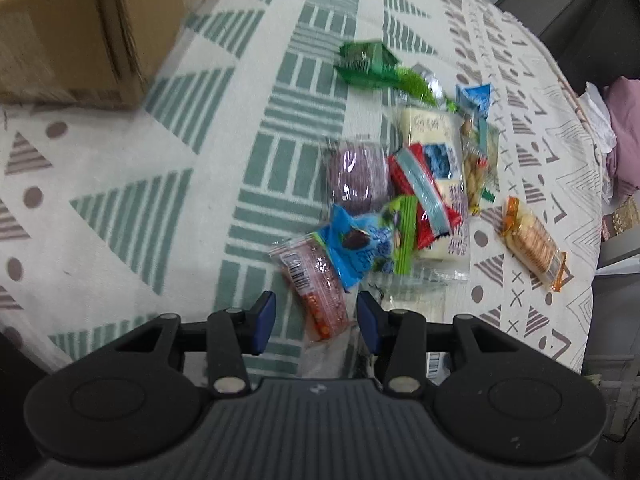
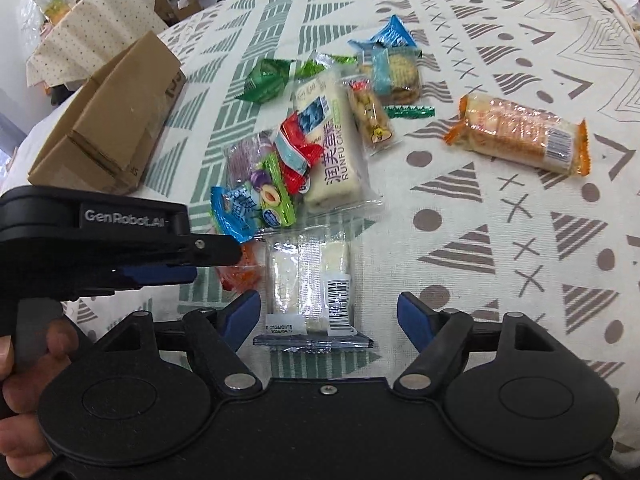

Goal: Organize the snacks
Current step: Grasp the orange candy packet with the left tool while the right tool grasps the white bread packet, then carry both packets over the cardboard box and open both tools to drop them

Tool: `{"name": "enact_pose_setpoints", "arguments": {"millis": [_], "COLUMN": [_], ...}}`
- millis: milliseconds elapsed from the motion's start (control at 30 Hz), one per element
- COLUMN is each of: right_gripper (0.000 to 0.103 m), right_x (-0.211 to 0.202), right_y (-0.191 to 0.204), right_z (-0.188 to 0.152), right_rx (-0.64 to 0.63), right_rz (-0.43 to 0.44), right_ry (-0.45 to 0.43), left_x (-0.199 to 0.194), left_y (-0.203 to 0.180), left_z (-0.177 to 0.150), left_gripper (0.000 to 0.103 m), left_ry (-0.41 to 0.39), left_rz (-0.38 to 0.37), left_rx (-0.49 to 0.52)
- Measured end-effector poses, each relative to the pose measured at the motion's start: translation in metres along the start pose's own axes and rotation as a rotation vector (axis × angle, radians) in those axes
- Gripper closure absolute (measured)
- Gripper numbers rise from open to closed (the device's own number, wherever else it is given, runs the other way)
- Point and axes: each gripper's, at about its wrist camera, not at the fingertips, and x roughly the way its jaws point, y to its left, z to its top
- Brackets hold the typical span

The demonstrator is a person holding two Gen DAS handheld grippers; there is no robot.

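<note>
A heap of wrapped snacks lies on the patterned tablecloth (image 1: pixel 120 184). In the left wrist view my left gripper (image 1: pixel 316 320) is open, its jaws on either side of the near end of a red-orange snack pack (image 1: pixel 316 292); a blue pack (image 1: pixel 352 248) and a purple cake (image 1: pixel 356 176) lie beyond. In the right wrist view my right gripper (image 2: pixel 328 316) is open around a clear pack of white cakes (image 2: pixel 308 284), apart from its sides. The left gripper (image 2: pixel 120 248) reaches in from the left over the red-orange pack (image 2: pixel 240 272). A cardboard box (image 2: pixel 108 120) stands at left.
An orange cracker pack (image 2: pixel 520 132) lies apart on the right. A white Runfu cake bar (image 2: pixel 336 148), a green packet (image 2: pixel 264 80) and a blue biscuit pack (image 2: pixel 392 60) lie farther back. The box also shows in the left wrist view (image 1: pixel 68 32). The table edge (image 1: pixel 592 240) runs along the right.
</note>
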Motion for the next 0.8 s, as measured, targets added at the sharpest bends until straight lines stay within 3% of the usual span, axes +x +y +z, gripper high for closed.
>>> {"name": "enact_pose_setpoints", "arguments": {"millis": [133, 300, 367, 433, 800], "right_gripper": [0.032, 0.032, 0.039, 0.055, 0.06], "right_x": [0.007, 0.013, 0.014, 0.013, -0.005], "right_y": [0.002, 0.011, 0.015, 0.017, 0.023], "right_z": [0.0, 0.001, -0.001, -0.001, -0.002], "right_rx": [-0.008, -0.053, -0.081, -0.095, -0.058], "right_rz": [-0.007, -0.035, -0.046, -0.024, -0.002], "right_ry": [0.003, -0.01, -0.019, -0.019, -0.055], "left_x": [0.003, 0.002, 0.001, -0.003, -0.038], "left_y": [-0.002, 0.005, 0.01, 0.013, 0.023], "left_z": [0.0, -0.001, -0.001, 0.0, 0.002], "left_gripper": [0.062, 0.082, 0.085, 0.086, 0.086], "left_ry": [0.002, -0.001, -0.001, -0.006, -0.072], "left_rz": [0.019, 0.034, 0.027, 0.025, 0.02], "left_rx": [-0.003, -0.011, -0.021, -0.023, -0.021]}}
